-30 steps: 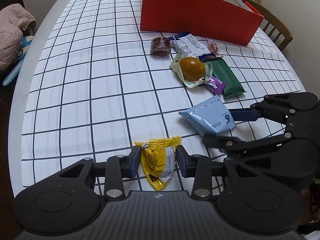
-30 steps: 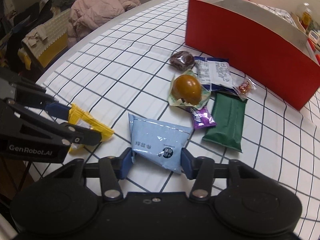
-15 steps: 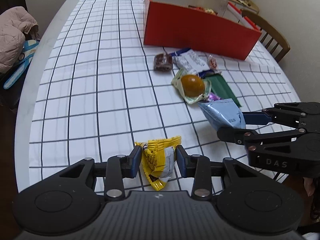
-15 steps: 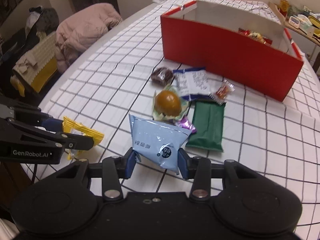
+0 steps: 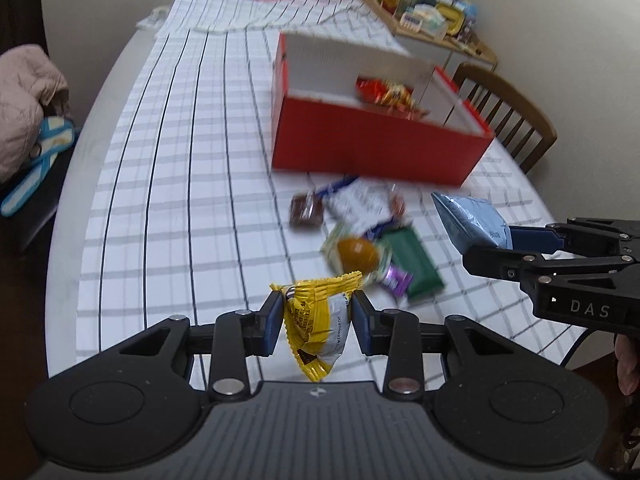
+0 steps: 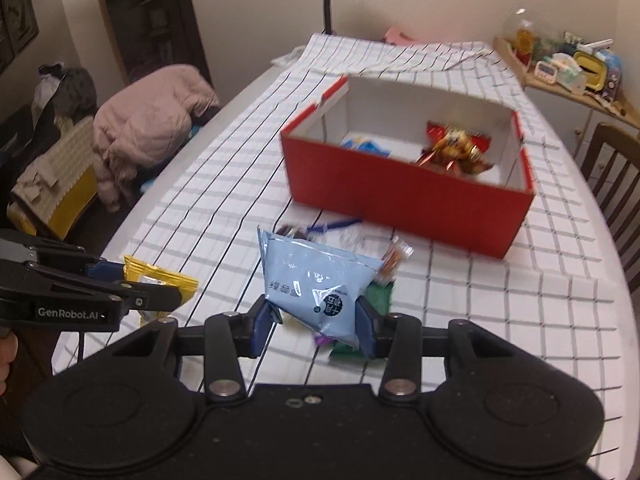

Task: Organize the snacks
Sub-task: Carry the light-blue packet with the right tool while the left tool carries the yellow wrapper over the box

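While airborne, yellow packet point(image 5: 316, 322) pinched between left tongs point(image 5: 316, 320).

"DAS" in pale letters on side of right gripper point(image 5: 486, 242). "GenRobot.AI" in white on side of left gripper point(image 6: 132, 282). Dark print on yellow snack packet point(image 5: 316, 326) and Korean characters on blue pouch point(image 6: 316, 292), both too blurred to read.

Dim, warm indoor light; heavy motion blur mid-frame, fisheye bend + dark vignette at edges.
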